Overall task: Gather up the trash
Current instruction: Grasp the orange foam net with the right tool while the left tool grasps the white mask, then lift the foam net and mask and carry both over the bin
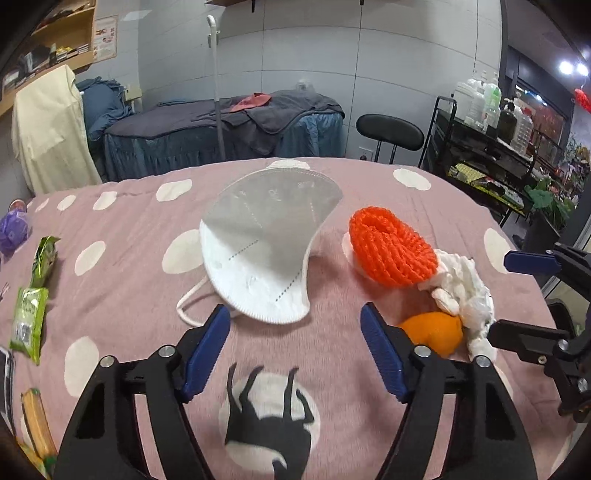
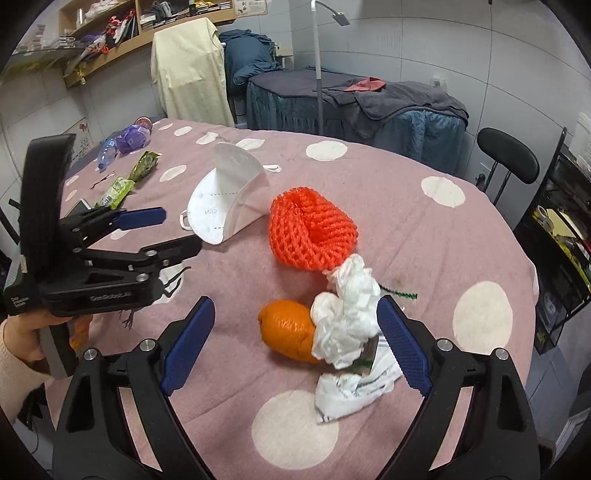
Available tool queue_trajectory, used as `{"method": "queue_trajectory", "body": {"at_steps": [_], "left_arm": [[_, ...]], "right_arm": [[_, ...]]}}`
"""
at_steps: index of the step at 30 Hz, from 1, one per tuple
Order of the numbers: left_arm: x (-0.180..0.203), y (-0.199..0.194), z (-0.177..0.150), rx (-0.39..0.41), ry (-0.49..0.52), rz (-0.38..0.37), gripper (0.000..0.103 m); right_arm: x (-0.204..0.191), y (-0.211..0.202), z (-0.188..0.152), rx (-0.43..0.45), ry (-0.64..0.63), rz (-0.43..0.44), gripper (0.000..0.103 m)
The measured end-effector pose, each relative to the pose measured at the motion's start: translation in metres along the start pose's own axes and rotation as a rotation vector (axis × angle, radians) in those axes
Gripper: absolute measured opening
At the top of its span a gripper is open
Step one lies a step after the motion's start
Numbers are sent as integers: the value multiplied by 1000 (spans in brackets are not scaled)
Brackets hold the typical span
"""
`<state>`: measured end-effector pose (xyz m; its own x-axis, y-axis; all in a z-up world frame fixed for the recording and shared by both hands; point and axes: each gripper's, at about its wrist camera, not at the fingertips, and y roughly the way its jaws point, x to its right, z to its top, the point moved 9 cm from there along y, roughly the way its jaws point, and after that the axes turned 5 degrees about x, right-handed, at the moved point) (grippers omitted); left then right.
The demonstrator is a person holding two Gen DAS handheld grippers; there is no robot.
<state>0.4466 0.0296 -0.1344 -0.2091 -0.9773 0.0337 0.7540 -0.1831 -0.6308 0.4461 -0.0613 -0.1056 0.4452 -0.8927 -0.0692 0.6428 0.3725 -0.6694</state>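
Hovering with jaws spread and empty, the left gripper (image 1: 295,326) faced the mask (image 1: 266,251) just ahead, while the right gripper (image 2: 295,332), likewise agape, straddled the tissue (image 2: 345,317), best pinched centrally.

Grey panelled walls (image 1: 314,55) enclose a massage bed (image 2: 354,103) draped in dark blankets, a wooden wall shelf (image 2: 122,33), a black stool (image 1: 389,134) and a black metal rack (image 1: 491,155) of bottles.
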Motion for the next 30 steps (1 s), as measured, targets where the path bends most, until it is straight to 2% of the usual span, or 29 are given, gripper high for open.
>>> {"method": "queue_trajectory", "body": {"at_steps": [4, 5, 7, 8, 9, 11, 14, 16, 18, 21, 25, 30], "left_arm": [[4, 40, 7, -48, 32, 11, 55], [5, 46, 8, -53, 40, 12, 50], [6, 53, 7, -57, 56, 18, 31], [5, 54, 6, -58, 50, 17, 17], [3, 54, 6, -56, 35, 11, 11], [-4, 48, 6, -34, 1, 1, 5], [-11, 34, 9, 13, -4, 21, 4], [-13, 25, 11, 33, -9, 16, 3], [-15, 18, 13, 52, -14, 19, 3], [-17, 4, 15, 84, -25, 24, 3], [-14, -23, 16, 135, -33, 26, 3], [2, -66, 20, 203, -36, 1, 3]], "right_arm": [[6, 14, 14, -5, -45, 15, 89], [6, 17, 16, -8, -56, 13, 89], [6, 26, 20, -19, -87, 13, 89], [5, 33, 22, -30, -106, 19, 89], [4, 38, 23, -36, -118, 21, 89], [3, 49, 26, -47, -139, 14, 89], [3, 71, 32, -72, -148, 8, 88], [1, 83, 34, -94, -154, -4, 80], [-1, 93, 35, -121, -150, -4, 48], [-2, 96, 41, -115, -115, 4, 31], [-8, 67, 51, -30, -57, 59, 28], [-17, 6, 50, 77, -43, 85, 27]]}}
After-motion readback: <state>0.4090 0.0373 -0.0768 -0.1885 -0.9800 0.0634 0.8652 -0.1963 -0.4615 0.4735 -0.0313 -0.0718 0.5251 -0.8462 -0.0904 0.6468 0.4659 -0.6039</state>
